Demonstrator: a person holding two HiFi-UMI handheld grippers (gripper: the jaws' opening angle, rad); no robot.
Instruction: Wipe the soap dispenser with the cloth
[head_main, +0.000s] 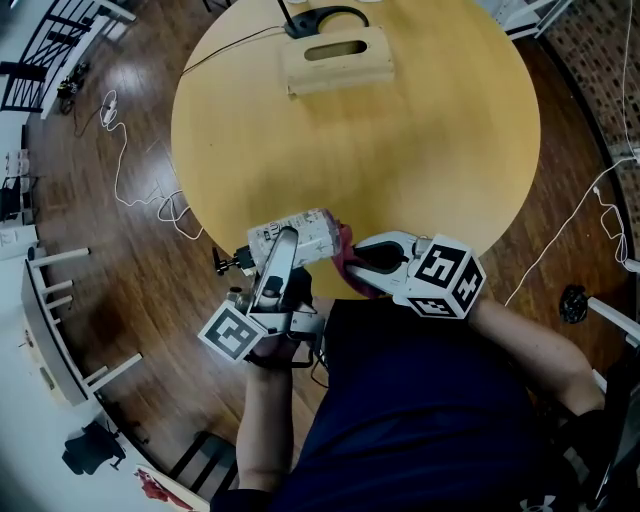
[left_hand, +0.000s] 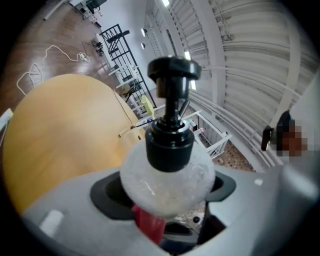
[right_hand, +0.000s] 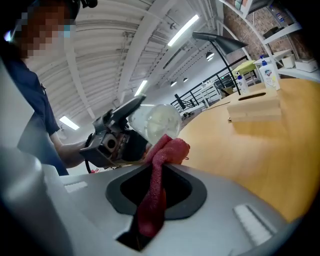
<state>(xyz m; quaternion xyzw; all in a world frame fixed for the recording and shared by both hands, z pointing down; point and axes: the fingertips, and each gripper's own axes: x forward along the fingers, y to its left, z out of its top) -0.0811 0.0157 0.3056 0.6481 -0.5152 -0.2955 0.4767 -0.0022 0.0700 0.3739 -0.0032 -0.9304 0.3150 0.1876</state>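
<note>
"Dispenser first: you're holding it on its side in the air, just over the near edge of the table, close to your body. The pump is pointing off to your left."

"And your left gripper is gripping it across the body, jaws spread wide with both pressing on the rounded wall. I'm reading that as the right place to take it: the body is the broad, stiff part."

"Agreed. The wall is looking smooth and curved, so I'm expecting it to be slippery, and it could twist between the jaws when you're rubbing hard. Whether it's glass or plastic, I'm not able to tell, so you're better off treating it as breakable."

"The pump neck is looking thin. You're risking a snap or a squirt if you're grabbing or pushing there."

"Your right gripper is pinching the cloth, jaws nearly together with only the red fabric between them. A bunched end is sticking out past the tips and touching the base end of the bottle."

"That cloth is hanging limp and soft, so the short stub you're pinching is giving you control. I'm judging the bottle light enough for one gripper, but you're wanting gentle wiping pressure aimed toward the left jaws, not across them."
</note>
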